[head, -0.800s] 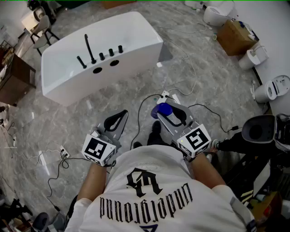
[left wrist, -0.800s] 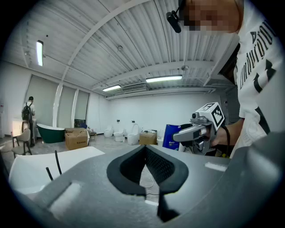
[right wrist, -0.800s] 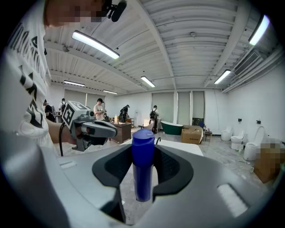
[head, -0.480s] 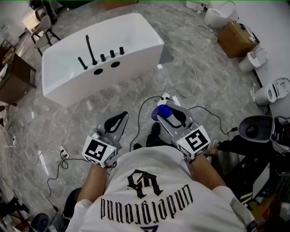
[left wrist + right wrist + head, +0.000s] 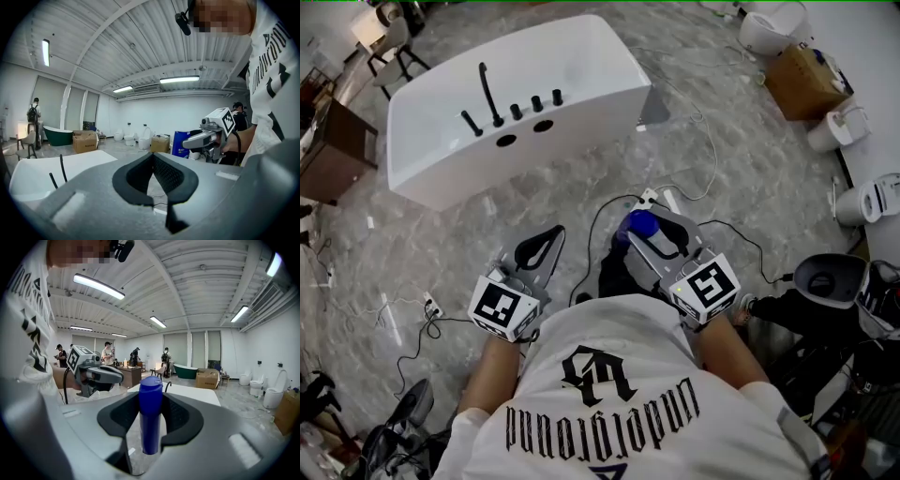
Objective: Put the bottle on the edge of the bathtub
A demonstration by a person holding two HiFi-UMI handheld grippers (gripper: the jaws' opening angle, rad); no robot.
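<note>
Carry step: my right gripper (image 5: 647, 230) clasps the blue bottle (image 5: 150, 418); next, walk it to the bathtub (image 5: 581, 66) edge.

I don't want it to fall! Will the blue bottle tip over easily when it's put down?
Probably a bit tippy: the blue bottle is tall and narrow, upright in the right gripper. It looks like smooth, stiff plastic, so it may slide rather than squash. The bathtub edge looks flat, which should help it stand.
</note>
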